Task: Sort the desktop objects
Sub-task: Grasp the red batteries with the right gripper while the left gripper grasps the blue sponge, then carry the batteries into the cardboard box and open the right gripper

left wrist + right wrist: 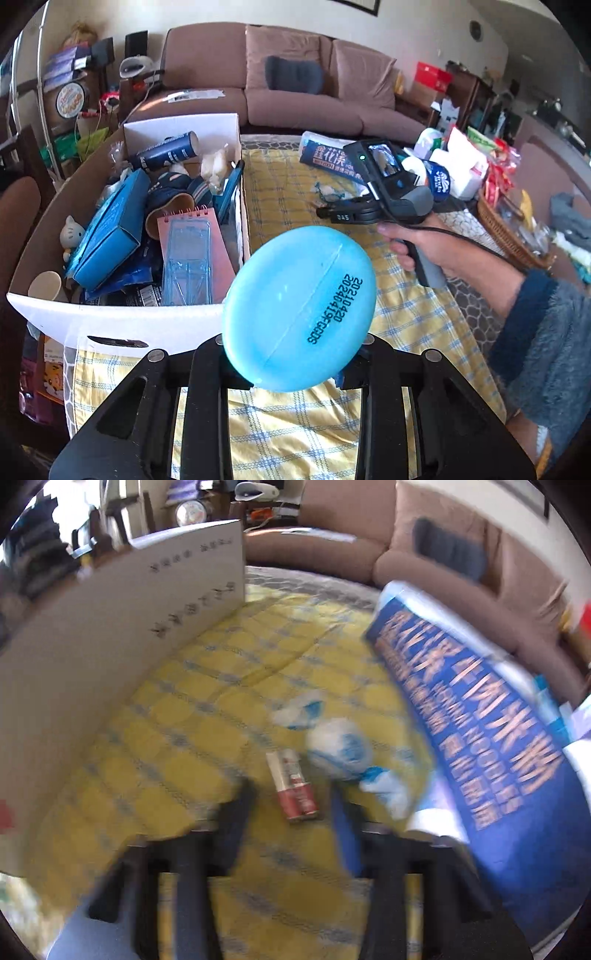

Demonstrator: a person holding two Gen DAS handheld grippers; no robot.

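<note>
While a blue disc (pixel 299 310) is clamped in the left tongs (pixel 293 354), it is held above the yellow checked cloth (pixel 295 435), just beside the box (pixel 122 321). Beyond it, the right tongs (pixel 291 805) are spread apart around a red-and-white tube (pixel 293 786). Crumpled wrappers (pixel 340 753) and a blue packet (pixel 480 746) are seen farther off.

Blurred throughout. Right gripper (pixel 291 805) low over yellow checked cloth (pixel 177 746), jaws apart, small red-and-white tube (pixel 293 786) lying between the fingertips. Crumpled white-and-blue wrapper (pixel 340 753) just beyond. Blue printed package (pixel 480 746) at right, white box wall (pixel 122 627) at left.
</note>
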